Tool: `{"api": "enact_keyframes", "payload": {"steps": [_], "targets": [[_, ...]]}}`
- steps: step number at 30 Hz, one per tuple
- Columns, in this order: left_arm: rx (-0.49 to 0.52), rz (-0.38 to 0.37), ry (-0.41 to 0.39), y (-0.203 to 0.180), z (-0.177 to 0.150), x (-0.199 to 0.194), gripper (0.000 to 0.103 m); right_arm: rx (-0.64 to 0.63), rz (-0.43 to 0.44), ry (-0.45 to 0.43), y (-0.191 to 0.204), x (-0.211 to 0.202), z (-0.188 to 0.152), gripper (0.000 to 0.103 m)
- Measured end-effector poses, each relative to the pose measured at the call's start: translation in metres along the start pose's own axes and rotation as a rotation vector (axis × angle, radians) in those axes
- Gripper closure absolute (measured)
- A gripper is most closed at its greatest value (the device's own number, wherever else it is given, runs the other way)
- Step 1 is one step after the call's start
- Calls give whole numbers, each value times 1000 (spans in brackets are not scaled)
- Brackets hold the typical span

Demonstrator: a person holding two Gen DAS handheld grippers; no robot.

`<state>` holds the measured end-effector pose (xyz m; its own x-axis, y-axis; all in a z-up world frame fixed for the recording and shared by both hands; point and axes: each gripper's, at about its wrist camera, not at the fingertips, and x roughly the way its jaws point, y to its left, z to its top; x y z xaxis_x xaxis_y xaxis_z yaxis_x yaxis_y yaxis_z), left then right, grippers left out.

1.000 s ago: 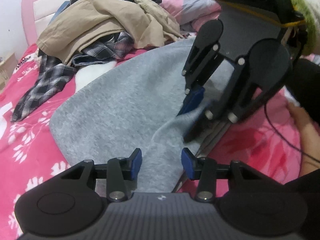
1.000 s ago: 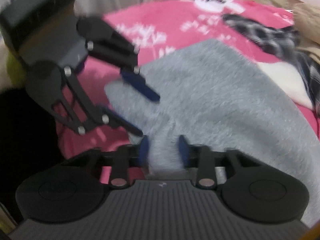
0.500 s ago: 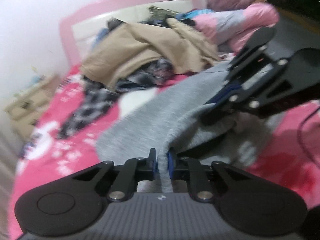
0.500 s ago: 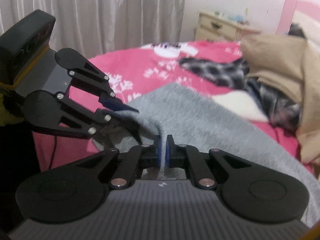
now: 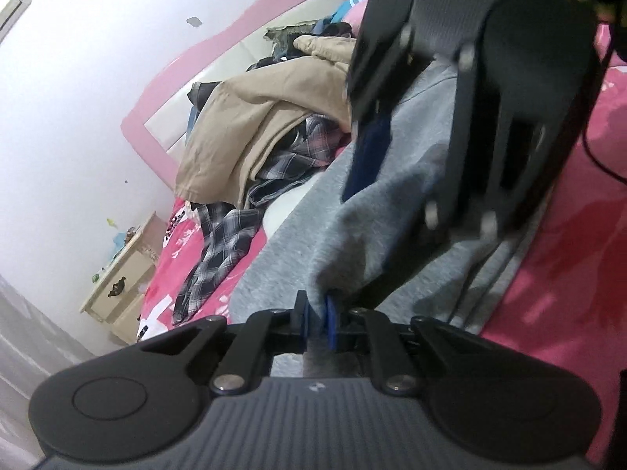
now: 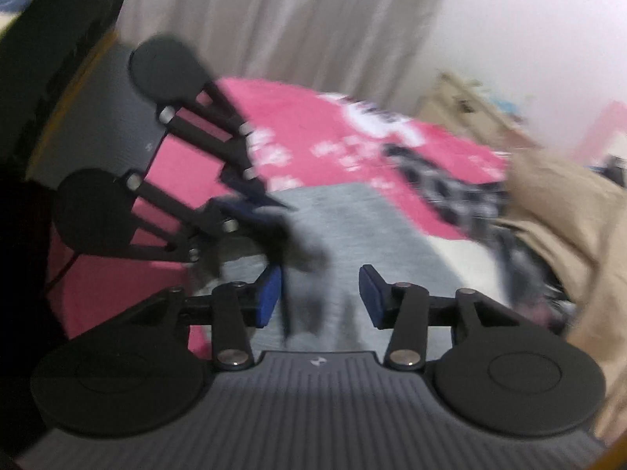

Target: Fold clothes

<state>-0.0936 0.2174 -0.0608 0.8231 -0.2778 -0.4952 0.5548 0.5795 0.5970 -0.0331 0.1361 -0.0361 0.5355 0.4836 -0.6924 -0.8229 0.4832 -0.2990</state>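
A pink bedsheet (image 5: 568,254) with white flower print spreads to the right of the left tongs (image 5: 315,319) and carries on well beyond the right tongs (image 6: 319,297). A thin black cable (image 5: 595,156) trails over it, far right of the left tongs. Ahead and left of the left tongs stands a pink-framed headboard (image 5: 164,117) with a cream panel against a marked white wall (image 5: 78,117). A cream nightstand (image 5: 121,282) with a dark drawer handle sits left of them. Pale curtains (image 6: 274,19) hang beyond the right tongs.
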Motion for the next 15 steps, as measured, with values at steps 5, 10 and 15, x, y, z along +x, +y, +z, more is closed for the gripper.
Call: {"api": "enact_keyframes", "payload": {"steps": [5, 10, 15], "targets": [[51, -49, 11, 1, 0, -6, 83, 87, 2, 75, -13, 21, 0, 97], [20, -198, 33, 24, -4, -17, 75, 100, -18, 57, -14, 14, -1, 97], [-129, -308, 63, 54, -18, -13, 72, 92, -25, 50, -10, 12, -3, 97]]}}
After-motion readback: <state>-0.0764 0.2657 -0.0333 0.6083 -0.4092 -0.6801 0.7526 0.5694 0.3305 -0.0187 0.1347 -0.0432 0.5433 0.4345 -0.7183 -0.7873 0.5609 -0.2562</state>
